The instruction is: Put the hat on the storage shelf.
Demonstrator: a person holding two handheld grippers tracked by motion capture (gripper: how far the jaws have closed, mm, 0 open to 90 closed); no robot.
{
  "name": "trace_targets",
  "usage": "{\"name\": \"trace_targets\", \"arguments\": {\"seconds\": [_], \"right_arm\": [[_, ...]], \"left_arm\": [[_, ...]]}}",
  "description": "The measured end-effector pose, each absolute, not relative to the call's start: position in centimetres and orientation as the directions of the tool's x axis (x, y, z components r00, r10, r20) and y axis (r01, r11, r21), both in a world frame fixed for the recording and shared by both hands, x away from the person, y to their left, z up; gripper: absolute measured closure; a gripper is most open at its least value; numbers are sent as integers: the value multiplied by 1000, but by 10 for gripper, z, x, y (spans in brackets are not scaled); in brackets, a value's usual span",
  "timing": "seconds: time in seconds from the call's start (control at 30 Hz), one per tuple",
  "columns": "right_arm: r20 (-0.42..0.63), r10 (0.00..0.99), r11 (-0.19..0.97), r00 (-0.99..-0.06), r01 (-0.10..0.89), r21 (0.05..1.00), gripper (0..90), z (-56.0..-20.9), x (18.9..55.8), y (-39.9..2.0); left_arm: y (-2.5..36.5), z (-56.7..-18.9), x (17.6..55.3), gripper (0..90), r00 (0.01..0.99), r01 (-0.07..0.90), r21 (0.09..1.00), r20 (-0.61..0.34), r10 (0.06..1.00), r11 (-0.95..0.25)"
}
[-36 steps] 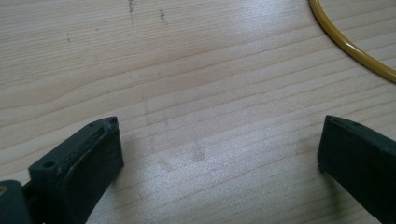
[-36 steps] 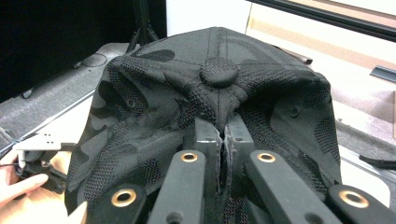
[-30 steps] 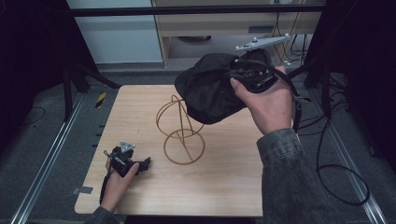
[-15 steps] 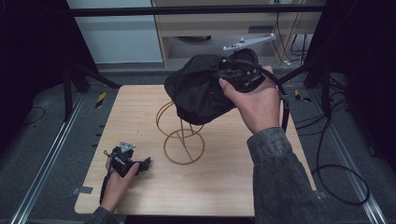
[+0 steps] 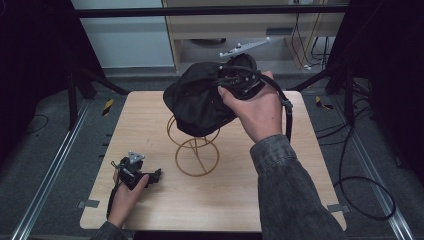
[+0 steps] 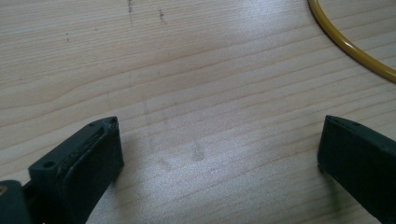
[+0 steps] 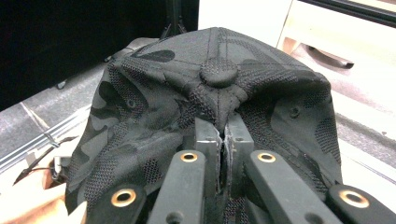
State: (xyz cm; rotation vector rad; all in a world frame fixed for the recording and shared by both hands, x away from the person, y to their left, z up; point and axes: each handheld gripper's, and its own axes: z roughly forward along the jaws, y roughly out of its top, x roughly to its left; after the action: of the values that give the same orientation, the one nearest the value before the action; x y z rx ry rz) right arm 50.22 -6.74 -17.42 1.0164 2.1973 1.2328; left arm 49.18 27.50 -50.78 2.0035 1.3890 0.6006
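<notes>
Right gripper (image 5: 235, 85), jaws pinched on the cap (image 5: 200, 102), carries it above the wire stand (image 5: 196, 150); next, lower it squarely on; left gripper (image 5: 142, 176) idles, jaws wide and empty.

The cap (image 7: 215, 121) was black, with a tone-on-tone camouflage pattern of smooth and finely dotted patches and a matching black button at its crown. The wire stand (image 5: 195, 150) beneath it was a golden yellow. The table (image 5: 280, 195) was pale wood with fine lengthwise grain. Both grippers were black: the right gripper (image 7: 223, 140) had brass-coloured rivets, the left gripper (image 5: 137, 172) a grey plate. The sleeve (image 5: 295, 195) was dark grey denim.
</notes>
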Motion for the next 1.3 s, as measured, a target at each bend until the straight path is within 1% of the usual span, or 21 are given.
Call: {"name": "trace_targets", "arguments": {"seconds": [0.33,0.57,0.83,1.3], "right_arm": [[-8,747,349,-665,383,855,872,-177,505,-55],[-13,730,380,-683,390,839,871,-186,505,-43],[1,722,386,-691,404,829,871,-201,508,-34],[16,715,398,-699,426,813,870,-217,512,-28]], "left_arm": [[275,-508,492,0,347,658,707,22,938,-260],[275,-508,492,0,344,657,710,19,939,-255],[275,-508,492,0,343,656,711,20,939,-255],[275,-508,492,0,344,655,711,20,939,-255]]}}
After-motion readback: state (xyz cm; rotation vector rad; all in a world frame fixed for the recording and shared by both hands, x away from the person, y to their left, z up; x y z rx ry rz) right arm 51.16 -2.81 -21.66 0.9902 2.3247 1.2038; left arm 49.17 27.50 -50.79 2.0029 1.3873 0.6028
